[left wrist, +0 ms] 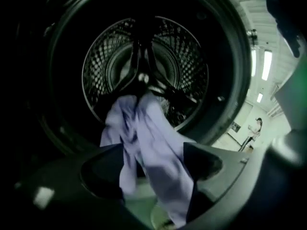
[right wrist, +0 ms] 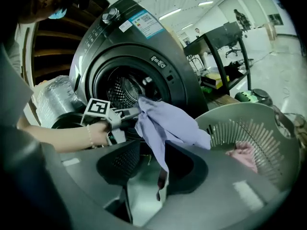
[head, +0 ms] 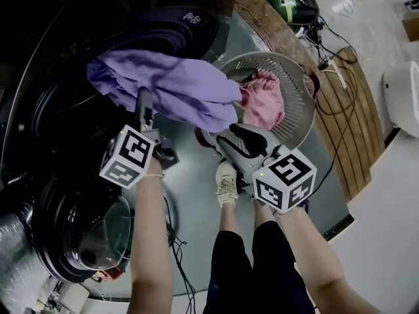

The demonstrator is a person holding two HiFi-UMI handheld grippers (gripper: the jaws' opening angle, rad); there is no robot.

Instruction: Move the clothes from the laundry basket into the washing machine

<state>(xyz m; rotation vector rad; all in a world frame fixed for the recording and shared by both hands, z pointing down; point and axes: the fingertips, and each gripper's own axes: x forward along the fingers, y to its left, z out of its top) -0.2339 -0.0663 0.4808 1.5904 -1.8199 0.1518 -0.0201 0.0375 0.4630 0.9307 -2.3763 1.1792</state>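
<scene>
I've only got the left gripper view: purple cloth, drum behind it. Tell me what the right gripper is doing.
Observer: The right gripper is open; a tail of the purple garment hangs between its parted jaws.
Operator: Report what's in the basket.
Observer: One pink garment lies in the laundry basket, which sits right of the drum opening in the head view.
Operator: Locate the door.
Observer: The washer door stands swung open, below the left gripper in the head view.
</scene>
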